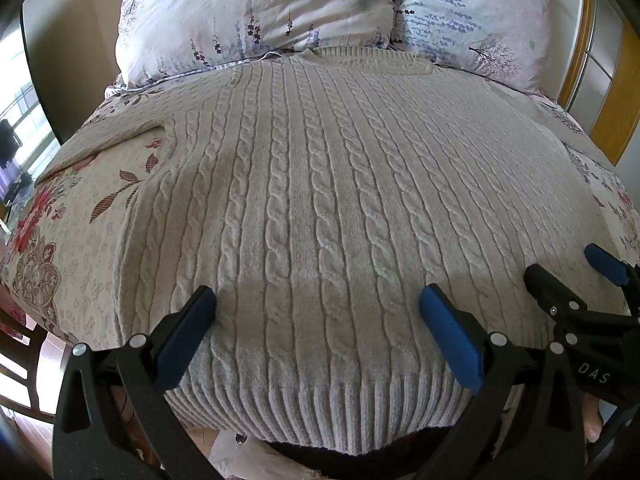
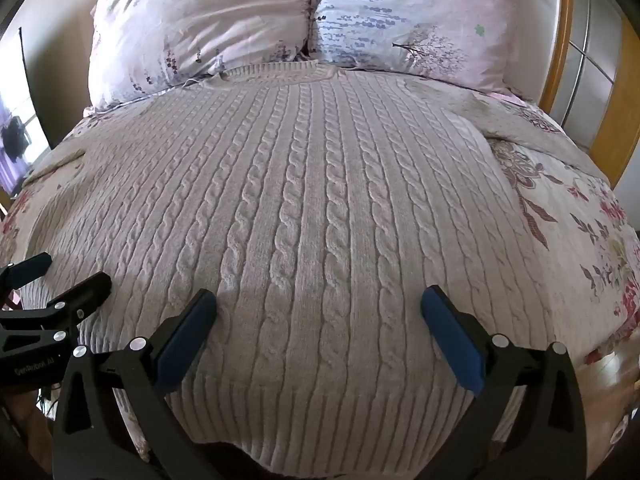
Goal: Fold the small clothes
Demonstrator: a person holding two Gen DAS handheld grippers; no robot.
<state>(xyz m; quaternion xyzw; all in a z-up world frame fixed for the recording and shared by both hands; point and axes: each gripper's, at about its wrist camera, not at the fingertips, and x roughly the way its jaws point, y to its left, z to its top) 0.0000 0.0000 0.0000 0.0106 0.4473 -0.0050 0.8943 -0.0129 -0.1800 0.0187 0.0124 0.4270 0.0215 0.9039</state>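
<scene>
A cream cable-knit sweater [image 1: 320, 184] lies flat on the bed, collar toward the pillows and ribbed hem toward me; it also shows in the right wrist view [image 2: 304, 200]. My left gripper [image 1: 318, 300] is open and empty, hovering just above the sweater near its hem, left of centre. My right gripper [image 2: 318, 300] is open and empty above the hem, right of centre. The right gripper also shows at the right edge of the left wrist view [image 1: 576, 276]. The left gripper shows at the left edge of the right wrist view [image 2: 68, 276]. The sleeves spread out to both sides.
A floral bedspread [image 1: 72, 216] covers the bed. Two floral pillows [image 1: 256, 12] [image 2: 416, 16] lie at the head, touching the collar. A wooden headboard frame [image 2: 560, 40] stands at the right. A chair [image 1: 24, 360] stands left of the bed.
</scene>
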